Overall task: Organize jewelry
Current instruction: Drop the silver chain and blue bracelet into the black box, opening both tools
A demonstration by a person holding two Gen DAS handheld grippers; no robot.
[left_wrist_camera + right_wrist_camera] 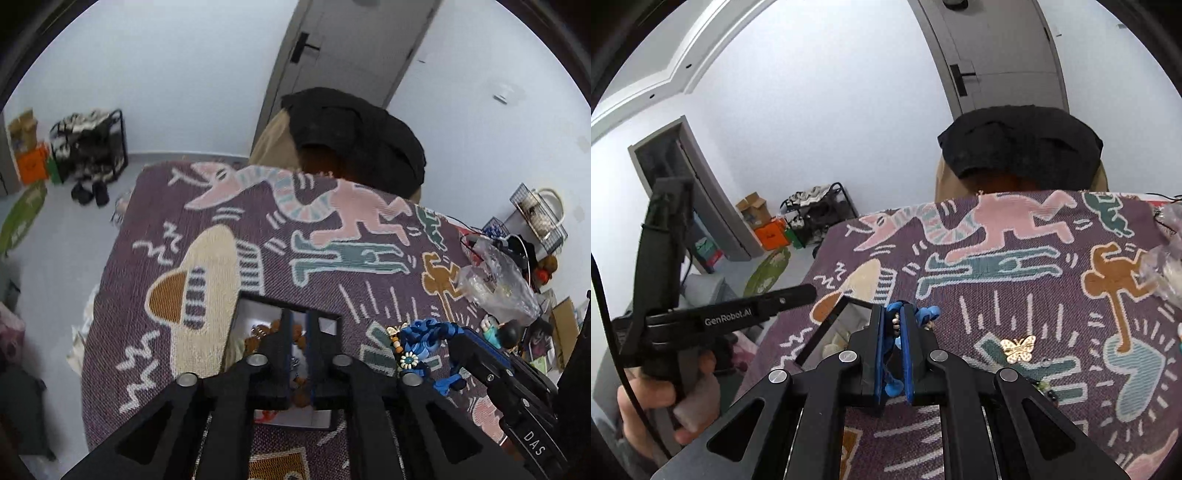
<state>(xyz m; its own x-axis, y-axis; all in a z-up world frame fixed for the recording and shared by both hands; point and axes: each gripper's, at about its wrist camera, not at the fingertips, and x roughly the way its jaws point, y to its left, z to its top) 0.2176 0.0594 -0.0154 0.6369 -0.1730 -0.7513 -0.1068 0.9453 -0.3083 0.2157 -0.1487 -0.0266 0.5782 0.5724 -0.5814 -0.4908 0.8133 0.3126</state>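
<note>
Placing step: left gripper (pixel 298 354), jaws narrow and empty, over box (pixel 243 306). Right gripper (pixel 894 350) clamps blue necklace (pixel 925 314) beside box; next, carry it in.

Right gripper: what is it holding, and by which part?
The right gripper is shut on a blue bead bracelet, pinching a stretch of its loop; the rest bunches beyond the fingertips.

Two wrist fisheye views, each looking forward and steeply down along its own fingers, which fill the lower centre. Left view — close above an open box (pixel 236 332) on the patterned cloth (pixel 332 229). Right view — slightly higher; the same box (pixel 831 325) lies left of centre. Both share the cloth (pixel 997 266), grey door (pixel 351 55) (pixel 1004 55) and shoe rack (pixel 88 147) (pixel 820 210).
</note>
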